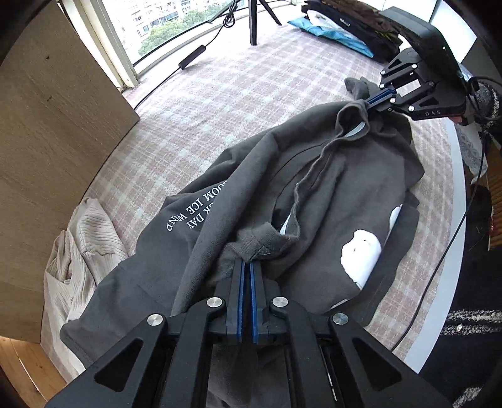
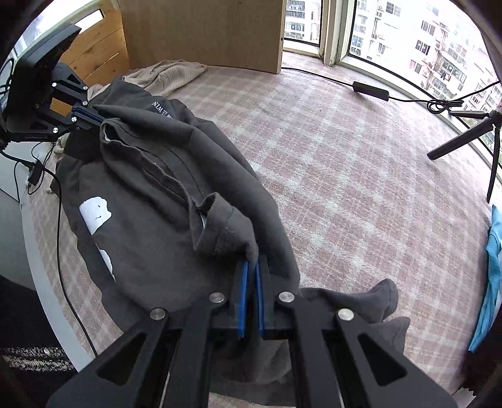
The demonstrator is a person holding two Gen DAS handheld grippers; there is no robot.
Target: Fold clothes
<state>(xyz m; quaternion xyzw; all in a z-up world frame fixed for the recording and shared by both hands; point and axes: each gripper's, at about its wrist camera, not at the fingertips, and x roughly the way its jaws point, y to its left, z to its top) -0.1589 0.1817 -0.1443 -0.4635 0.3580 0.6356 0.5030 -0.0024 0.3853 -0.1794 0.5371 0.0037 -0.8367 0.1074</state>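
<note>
A dark grey hoodie [image 1: 329,201] with white print and lettering lies bunched on the pink plaid table cover; it also shows in the right wrist view [image 2: 150,194]. My left gripper [image 1: 247,262] is shut on a fold of the hoodie's edge and also appears in the right wrist view [image 2: 99,120]. My right gripper [image 2: 252,262] is shut on another fold of the hoodie and appears in the left wrist view [image 1: 367,102]. Both hold the fabric lifted, stretched between them.
A beige knit garment [image 1: 81,251] lies at the table's left end by a wooden board [image 1: 47,125]. A stack of dark clothes [image 1: 351,25] and a blue item [image 2: 492,282] sit at the far end. A tripod [image 2: 464,135], cable and power brick [image 2: 370,89] lie by the window.
</note>
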